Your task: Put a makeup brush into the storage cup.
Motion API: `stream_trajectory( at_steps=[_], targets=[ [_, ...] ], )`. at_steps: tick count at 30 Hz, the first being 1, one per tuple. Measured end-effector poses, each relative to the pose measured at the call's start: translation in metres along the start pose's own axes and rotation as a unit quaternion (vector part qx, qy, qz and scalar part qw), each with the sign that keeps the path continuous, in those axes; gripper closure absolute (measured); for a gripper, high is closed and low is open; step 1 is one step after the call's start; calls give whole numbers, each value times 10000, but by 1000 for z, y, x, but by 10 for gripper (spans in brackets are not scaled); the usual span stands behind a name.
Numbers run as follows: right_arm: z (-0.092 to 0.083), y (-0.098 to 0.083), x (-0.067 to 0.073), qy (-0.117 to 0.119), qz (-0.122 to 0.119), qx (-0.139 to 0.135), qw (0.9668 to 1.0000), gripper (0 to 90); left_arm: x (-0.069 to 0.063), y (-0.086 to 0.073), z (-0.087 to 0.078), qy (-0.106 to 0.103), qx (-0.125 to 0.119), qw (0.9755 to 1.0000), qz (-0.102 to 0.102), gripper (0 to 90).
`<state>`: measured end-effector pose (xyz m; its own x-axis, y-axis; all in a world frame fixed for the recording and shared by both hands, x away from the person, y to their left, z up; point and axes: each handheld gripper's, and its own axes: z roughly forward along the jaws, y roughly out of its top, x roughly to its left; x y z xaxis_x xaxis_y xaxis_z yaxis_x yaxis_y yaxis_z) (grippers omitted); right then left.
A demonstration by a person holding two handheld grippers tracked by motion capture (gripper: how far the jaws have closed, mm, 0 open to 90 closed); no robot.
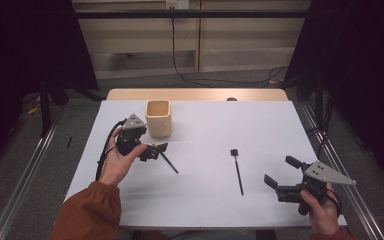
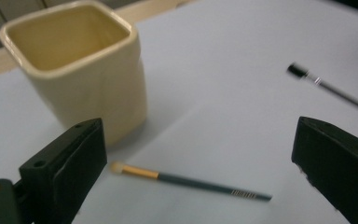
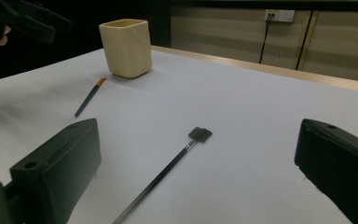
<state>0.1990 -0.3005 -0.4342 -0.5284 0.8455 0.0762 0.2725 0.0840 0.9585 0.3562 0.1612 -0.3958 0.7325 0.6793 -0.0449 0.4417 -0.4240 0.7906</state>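
Observation:
A cream square cup [image 1: 158, 117] [image 2: 79, 65] [image 3: 126, 46] stands upright on the white table [image 1: 260, 125], left of middle. A thin dark brush with a gold ferrule [image 1: 169, 163] [image 2: 186, 181] [image 3: 89, 97] lies flat just in front of it. My left gripper [image 1: 155, 151] [image 2: 198, 140] hovers over that brush, jaws open wide and empty. A longer black brush with a flat square head [image 1: 237, 172] [image 3: 168, 170] [image 2: 326, 88] lies mid-table. My right gripper [image 1: 281, 171] [image 3: 198, 140] is open near the front right, pointing toward the black brush and apart from it.
The table's wooden back edge [image 1: 195, 94] lies behind the cup. Metal rails [image 1: 30, 165] run along both sides on the floor, and cables [image 1: 190, 75] trail behind the table. My left gripper [image 3: 23, 18] appears at the upper left of the right gripper view.

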Motion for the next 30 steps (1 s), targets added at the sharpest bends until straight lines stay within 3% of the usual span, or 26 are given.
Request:
stream_trajectory(
  at_steps=[4, 6, 12, 16, 21, 23, 27, 28, 30],
  targets=[
    [1, 0, 1, 39, -4, 29, 10000, 0, 0, 1, 5, -9, 499, 9987, 143, 32],
    [1, 0, 1, 44, -5, 42, 10000, 0, 1, 0, 7, -24, 722, 9973, 89, 32],
    [2, 0, 1, 93, 33, 91, 9999, 0, 2, -3, 11, 12, 1119, 9936, 162, 35],
    [3, 0, 2, 104, 34, 110, 9999, 0, 3, -5, 12, -156, 1388, 9901, 154, 36],
    [3, -1, 2, 107, 26, 146, 9998, 0, 4, -7, 14, -179, 1806, 9832, 202, 44],
    [4, -1, 2, 118, 38, 197, 9997, 0, 4, -8, 15, -66, 2039, 9788, 191, 47],
    [4, -1, 2, 118, 41, 194, 9997, 0, 6, -10, 15, -174, 2260, 9739, 123, 50],
    [4, -1, 2, 118, 52, 186, 9997, 0, 6, -11, 15, -172, 2365, 9714, 102, 52],
    [3, -1, 2, 111, 49, 180, 9998, 0, 9, -13, 18, -364, 2588, 9653, 9, 53]
  ],
)
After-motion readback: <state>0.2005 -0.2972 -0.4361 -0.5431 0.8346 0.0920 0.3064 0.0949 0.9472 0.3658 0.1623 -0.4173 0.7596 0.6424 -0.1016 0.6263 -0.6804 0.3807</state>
